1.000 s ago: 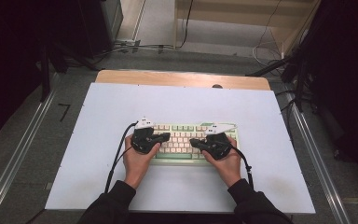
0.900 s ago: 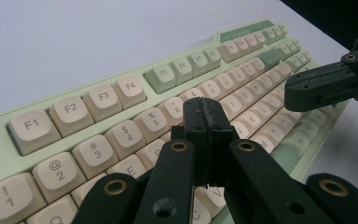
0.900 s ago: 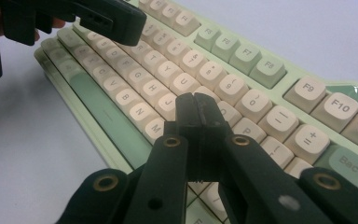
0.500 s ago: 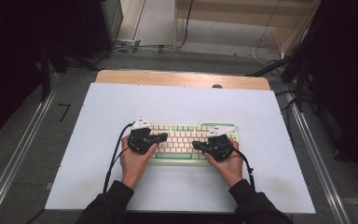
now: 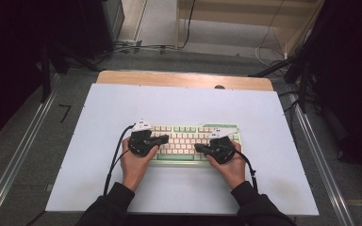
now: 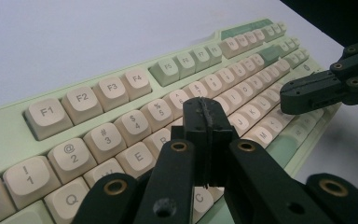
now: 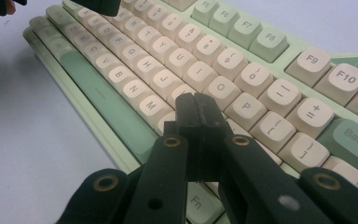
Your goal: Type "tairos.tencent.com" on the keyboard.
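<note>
A pale green keyboard with cream keys lies in the middle of the white table top. My left gripper is shut and empty, its tip hovering over the left letter keys. My right gripper is shut too, with nothing between its jaws, its tip over the right letter keys. The two tips point toward each other across the keyboard. In the left gripper view the right gripper shows at the far right above the keys. Whether either tip touches a key I cannot tell.
The white table top has a wooden strip along its far edge. Metal rails run down both sides. Cables trail from each gripper toward the person. Dark stands and floor cables lie beyond the table.
</note>
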`<state>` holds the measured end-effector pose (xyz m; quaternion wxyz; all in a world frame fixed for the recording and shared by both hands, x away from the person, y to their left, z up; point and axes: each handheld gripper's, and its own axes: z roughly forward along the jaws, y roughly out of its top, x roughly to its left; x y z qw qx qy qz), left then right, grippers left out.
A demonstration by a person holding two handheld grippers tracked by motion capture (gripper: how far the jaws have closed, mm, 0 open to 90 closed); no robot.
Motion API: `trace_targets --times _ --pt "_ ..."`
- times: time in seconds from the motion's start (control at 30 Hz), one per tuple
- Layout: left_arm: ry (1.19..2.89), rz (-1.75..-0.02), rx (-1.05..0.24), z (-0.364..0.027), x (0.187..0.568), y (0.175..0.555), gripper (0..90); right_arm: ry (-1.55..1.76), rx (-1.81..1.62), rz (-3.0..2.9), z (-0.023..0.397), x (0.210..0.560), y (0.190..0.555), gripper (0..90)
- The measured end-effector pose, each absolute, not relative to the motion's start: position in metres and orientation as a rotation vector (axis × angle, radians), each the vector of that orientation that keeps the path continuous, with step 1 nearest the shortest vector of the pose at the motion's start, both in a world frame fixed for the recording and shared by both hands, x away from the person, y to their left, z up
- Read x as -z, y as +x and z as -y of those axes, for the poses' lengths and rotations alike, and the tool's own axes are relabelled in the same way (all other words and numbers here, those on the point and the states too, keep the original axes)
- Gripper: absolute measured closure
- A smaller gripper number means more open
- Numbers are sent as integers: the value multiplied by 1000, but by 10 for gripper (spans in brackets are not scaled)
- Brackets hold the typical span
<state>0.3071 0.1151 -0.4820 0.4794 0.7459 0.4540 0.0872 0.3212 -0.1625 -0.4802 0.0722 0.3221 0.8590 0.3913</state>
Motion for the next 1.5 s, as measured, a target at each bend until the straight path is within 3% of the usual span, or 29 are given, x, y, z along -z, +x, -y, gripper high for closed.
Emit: trace_targets --times 1.5 --pt "1821 -1111 -195 -120 484 303 900 980 -1214 -2565 165 479 321 877"
